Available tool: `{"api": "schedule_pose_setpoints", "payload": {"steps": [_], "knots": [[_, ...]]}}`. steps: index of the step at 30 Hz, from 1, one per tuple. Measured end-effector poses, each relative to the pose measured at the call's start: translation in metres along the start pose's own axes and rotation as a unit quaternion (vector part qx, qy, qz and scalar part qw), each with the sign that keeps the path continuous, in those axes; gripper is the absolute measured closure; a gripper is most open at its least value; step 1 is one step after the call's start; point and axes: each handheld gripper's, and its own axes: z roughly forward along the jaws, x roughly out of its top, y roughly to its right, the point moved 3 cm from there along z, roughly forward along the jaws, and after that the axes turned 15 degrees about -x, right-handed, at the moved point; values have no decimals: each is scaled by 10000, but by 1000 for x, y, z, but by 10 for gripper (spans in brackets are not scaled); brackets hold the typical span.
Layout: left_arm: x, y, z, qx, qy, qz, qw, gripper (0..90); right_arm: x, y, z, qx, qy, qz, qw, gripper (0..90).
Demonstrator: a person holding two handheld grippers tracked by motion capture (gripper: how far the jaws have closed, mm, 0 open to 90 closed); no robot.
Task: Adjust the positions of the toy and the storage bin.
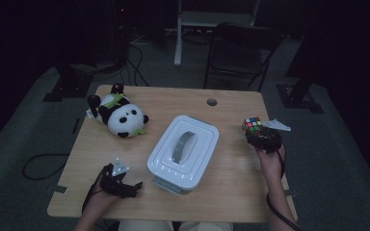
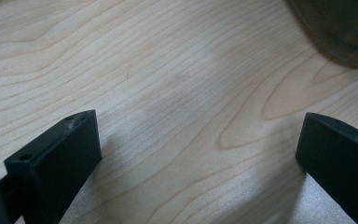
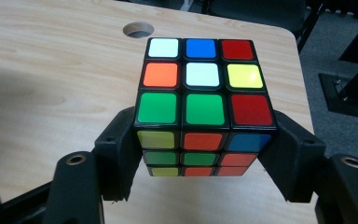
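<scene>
Wooden table point(image 1: 231, 187) holds everything. At the left, the left hand point(image 1: 96, 198) lies low near the front edge, and the left gripper point(image 1: 136, 185) rests there with its jaws wide apart and bare wood between them. A toy panda point(image 1: 120, 115) lies at the back left. A white box point(image 1: 184, 151) with a grey handle sits in the middle, between the two hands. At the right, the right hand point(image 1: 270, 161) is lifted up. The right gripper point(image 3: 205, 154) squeezes a colourful puzzle cube point(image 3: 200, 84) from both sides, above the table's right edge, with a round hole point(image 3: 138, 30) behind it.
</scene>
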Motion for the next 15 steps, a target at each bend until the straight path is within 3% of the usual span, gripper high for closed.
{"api": "schedule_pose_setpoints", "payload": {"steps": [15], "knots": [[0, 0, 0, 2, 2, 0, 10000, 6, -50, 13, -46, 14, -51, 63, 10000, 340]]}}
